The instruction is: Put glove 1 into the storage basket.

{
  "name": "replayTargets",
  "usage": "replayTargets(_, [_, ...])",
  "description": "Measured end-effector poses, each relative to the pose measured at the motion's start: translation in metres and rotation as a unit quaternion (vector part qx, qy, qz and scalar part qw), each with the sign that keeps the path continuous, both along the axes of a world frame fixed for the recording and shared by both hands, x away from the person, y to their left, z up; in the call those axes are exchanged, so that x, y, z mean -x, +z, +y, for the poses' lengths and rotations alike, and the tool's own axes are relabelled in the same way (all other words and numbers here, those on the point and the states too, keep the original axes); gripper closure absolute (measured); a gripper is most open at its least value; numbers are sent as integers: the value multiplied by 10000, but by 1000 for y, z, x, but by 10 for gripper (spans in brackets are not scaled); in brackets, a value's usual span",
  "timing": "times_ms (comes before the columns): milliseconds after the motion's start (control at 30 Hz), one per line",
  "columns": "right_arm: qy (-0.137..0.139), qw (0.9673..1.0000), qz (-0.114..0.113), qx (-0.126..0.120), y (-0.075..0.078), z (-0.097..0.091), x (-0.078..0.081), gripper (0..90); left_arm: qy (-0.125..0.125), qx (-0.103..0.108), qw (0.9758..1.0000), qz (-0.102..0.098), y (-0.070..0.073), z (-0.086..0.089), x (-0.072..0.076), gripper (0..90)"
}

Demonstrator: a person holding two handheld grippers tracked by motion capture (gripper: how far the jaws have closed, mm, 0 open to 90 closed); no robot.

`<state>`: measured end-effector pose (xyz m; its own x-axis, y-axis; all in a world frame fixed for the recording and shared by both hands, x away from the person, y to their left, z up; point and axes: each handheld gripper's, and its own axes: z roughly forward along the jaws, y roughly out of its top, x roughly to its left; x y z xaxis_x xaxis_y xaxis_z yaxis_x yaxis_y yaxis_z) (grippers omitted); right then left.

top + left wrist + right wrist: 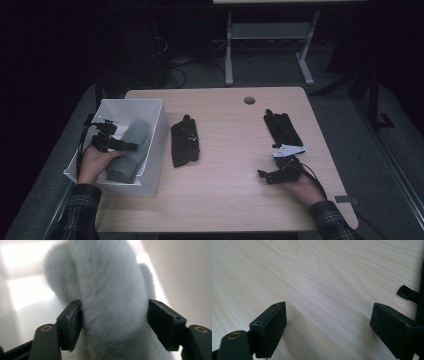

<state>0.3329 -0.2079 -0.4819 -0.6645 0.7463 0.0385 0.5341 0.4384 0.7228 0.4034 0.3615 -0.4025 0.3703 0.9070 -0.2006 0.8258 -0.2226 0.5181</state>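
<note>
Left gripper (131,146) held low, jaws spread wide, right gripper (261,174) resting low, jaws wide apart, both forearms in plaid sleeves

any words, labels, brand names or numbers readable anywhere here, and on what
No text can be read in any view.
white tag by the right gripper: any print on it is too small to make out.
grey glove between the left gripper's jaws, white bin, black gloves and, wooden table: no label or marking visible.
</note>
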Motion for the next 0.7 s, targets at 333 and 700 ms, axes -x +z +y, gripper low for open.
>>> replayTargets(333, [-2, 10000, 0, 0, 0, 0, 0, 135, -175, 154, 9977, -632, 50, -13, 4, 259])
replayTargets(700, [-2, 10000, 0, 1, 0, 0, 0, 135, -943, 298, 9905, -956, 85, -69, 12, 185])
